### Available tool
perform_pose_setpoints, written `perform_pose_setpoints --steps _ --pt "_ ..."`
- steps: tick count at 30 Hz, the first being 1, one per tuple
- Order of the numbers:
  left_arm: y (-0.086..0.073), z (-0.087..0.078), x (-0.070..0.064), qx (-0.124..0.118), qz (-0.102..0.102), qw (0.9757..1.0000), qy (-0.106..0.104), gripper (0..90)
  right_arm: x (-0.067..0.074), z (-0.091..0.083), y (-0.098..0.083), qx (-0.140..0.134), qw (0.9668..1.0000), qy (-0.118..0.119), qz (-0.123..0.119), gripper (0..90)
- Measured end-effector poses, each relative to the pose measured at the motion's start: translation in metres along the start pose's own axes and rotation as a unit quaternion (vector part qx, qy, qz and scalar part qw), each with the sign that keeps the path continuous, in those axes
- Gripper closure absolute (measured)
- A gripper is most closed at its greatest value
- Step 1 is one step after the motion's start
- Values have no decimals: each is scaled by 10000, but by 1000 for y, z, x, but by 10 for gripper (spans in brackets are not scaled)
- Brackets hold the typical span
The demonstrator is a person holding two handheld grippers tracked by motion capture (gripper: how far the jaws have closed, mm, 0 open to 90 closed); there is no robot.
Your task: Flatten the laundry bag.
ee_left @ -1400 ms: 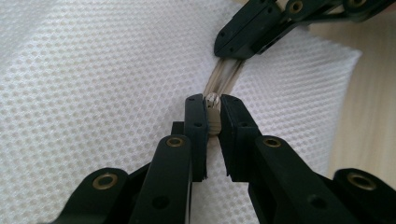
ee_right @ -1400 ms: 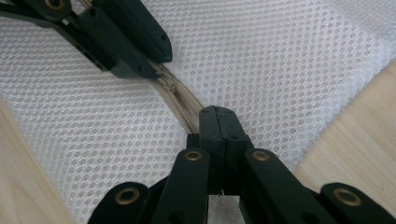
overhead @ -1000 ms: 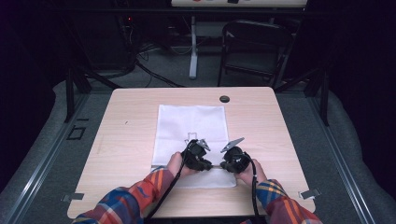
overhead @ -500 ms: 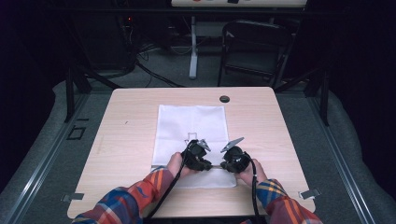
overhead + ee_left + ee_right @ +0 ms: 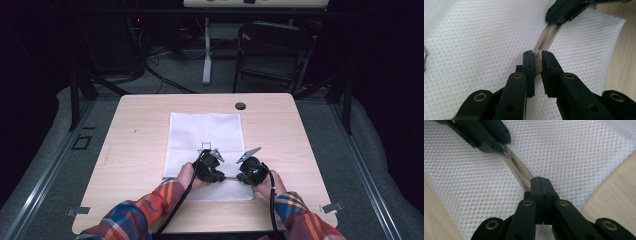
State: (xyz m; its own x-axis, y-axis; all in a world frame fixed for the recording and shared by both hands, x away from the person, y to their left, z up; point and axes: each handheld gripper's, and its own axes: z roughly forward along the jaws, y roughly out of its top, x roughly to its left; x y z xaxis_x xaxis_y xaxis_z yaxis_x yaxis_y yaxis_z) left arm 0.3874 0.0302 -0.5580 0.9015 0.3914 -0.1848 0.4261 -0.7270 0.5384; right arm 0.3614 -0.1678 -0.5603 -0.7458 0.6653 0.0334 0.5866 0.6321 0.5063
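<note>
Zipper [image 5: 548,35] ends inside both claws

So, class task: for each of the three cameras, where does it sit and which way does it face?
High view: above the table, facing forward and down; plaid sleeves, both hands.
Left gripper view: on the left gripper, facing its jaws clamping the zipper pull.
Right gripper view: on the right gripper, facing its shut jaws.
Shared: white mesh bag, beige zipper.

plaid sleeves [image 5: 150,210], black brass-riveted jaws
</note>
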Motion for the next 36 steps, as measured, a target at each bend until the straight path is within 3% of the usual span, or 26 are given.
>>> perform_pose_setpoints --steps 1,10,18,36 --pt "-2 -2 1 -21 -86 10000 -16 818 -1 -1 0 31 10000 -24 -15 900" --pt "-8 -7 3 35 -44 10000 -21 816 -2 -1 -1 15 10000 26 6 900" --pt "-20 -17 9 27 -232 9997 -45 816 -4 -2 -1 25 10000 54 7 900" --pt "-25 -25 11 76 -254 9996 -11 815 -3 -1 -2 -37 10000 64 19 900"
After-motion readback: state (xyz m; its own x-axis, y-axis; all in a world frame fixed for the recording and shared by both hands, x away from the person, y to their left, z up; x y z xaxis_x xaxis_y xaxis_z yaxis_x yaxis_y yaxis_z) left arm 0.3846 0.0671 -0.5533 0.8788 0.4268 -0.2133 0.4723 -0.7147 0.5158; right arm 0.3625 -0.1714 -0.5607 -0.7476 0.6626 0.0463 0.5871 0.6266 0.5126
